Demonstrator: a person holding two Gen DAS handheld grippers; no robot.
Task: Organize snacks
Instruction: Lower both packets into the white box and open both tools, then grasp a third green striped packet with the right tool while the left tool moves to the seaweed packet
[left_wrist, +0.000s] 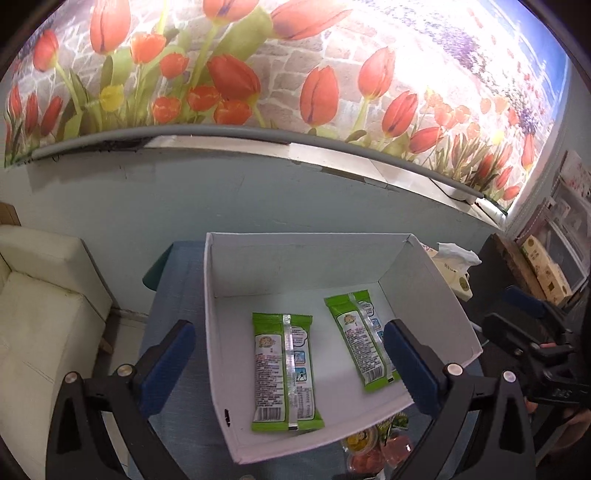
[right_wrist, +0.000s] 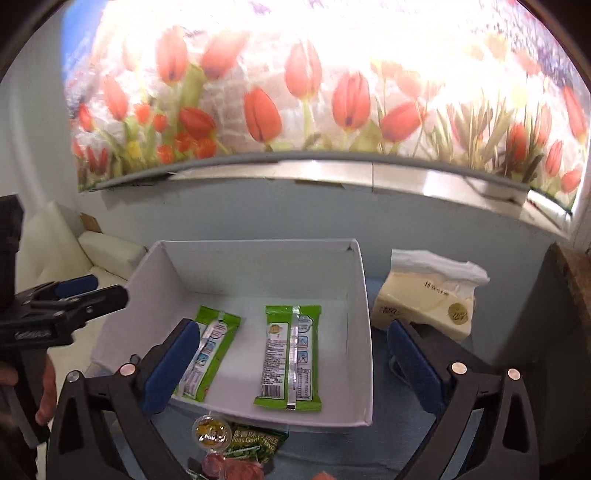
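A white cardboard box (left_wrist: 218, 332) stands on the blue table; it also shows in the right wrist view (right_wrist: 360, 354). Two green snack packets lie flat inside, back side up: one (left_wrist: 284, 373) (right_wrist: 290, 354) and another (left_wrist: 360, 339) (right_wrist: 210, 354) beside it. My left gripper (left_wrist: 290, 363) is open and empty above the box's near edge. My right gripper (right_wrist: 291, 363) is open and empty above the box front. Loose snacks lie in front of the box: a jelly cup (right_wrist: 210, 432), a green pea packet (right_wrist: 256, 443) and red pieces (left_wrist: 397, 448).
A yellow tissue pack (right_wrist: 424, 306) stands right of the box. A white sofa (left_wrist: 40, 302) is at the left. A tulip mural wall (left_wrist: 258, 74) is behind. The other gripper shows at each view's side, the right gripper (left_wrist: 528, 332) and the left gripper (right_wrist: 66, 302).
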